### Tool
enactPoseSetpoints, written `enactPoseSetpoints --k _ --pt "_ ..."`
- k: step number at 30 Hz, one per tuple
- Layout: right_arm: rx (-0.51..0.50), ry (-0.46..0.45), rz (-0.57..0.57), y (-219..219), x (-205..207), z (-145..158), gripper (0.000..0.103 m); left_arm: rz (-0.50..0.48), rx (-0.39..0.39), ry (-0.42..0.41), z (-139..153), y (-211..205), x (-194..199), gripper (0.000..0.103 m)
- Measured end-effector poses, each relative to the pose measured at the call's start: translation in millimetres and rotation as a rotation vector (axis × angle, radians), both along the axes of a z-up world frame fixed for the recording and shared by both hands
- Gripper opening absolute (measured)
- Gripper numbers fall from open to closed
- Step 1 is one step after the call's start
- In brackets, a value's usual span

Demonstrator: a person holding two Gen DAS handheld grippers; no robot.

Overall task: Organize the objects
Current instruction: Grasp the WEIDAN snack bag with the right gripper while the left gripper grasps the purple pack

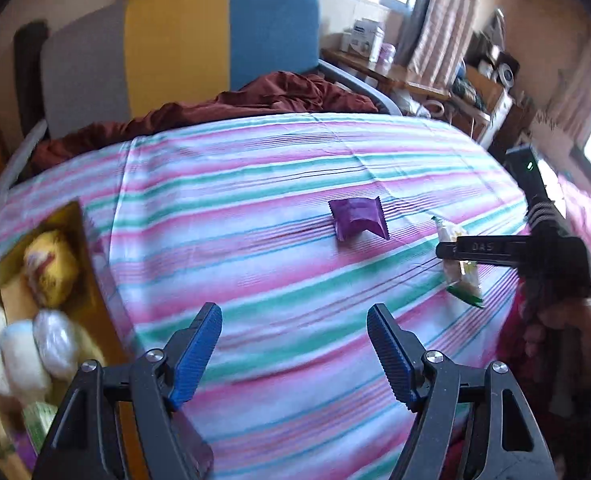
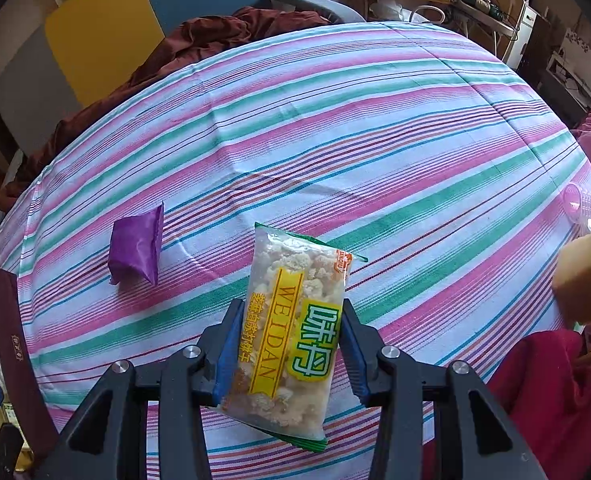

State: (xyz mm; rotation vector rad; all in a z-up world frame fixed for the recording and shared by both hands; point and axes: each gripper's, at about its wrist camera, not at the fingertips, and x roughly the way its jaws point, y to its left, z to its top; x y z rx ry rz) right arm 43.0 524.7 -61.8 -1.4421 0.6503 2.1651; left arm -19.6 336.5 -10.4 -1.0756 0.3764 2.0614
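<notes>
Pinching snack packet [image 2: 291, 332] in right claw [image 2: 291, 344], left claw [image 1: 295, 344] spread, purple packet [image 2: 135, 248] left.

Purple packet [image 2: 135, 246], pink-green striped sheet [image 2: 375, 128]

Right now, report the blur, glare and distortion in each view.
Left wrist view: motion blur smears the box of snacks, windows blow out white, fisheye bows the striped sheet. Right wrist view: sharp; the snack packet in the right gripper reads clearly, edges bulge.
</notes>
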Motion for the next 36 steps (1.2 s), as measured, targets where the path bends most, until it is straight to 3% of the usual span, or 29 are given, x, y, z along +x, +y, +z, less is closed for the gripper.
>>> enactPoseSetpoints --k 9,15,21,27,28,31,36 --pt "-0.081 0.042 0.019 1 1 0 0.045 -0.303 -0.186 0.218 -16 86 -8 0.076" --pt "-0.129 0.061 0.022 3 3 1 0.046 -0.452 -0.258 0.239 -40 125 -14 0.076" --pt "-0.156 0.053 0.027 6 2 -2 0.046 -0.516 -0.282 0.278 -51 149 -24 0.076" --pt "-0.16 0.05 0.024 6 3 -2 0.046 -0.558 -0.265 0.254 -61 167 -33 0.076" --pt "-0.161 0.049 0.024 6 3 -3 0.046 -0.566 -0.259 0.241 -62 170 -32 0.07" --pt "-0.157 0.044 0.022 5 5 -4 0.046 -0.542 -0.24 0.143 -68 176 -36 0.036" --pt "-0.149 0.024 0.023 7 6 -8 0.046 -0.405 -0.186 0.064 -70 157 -39 0.034"
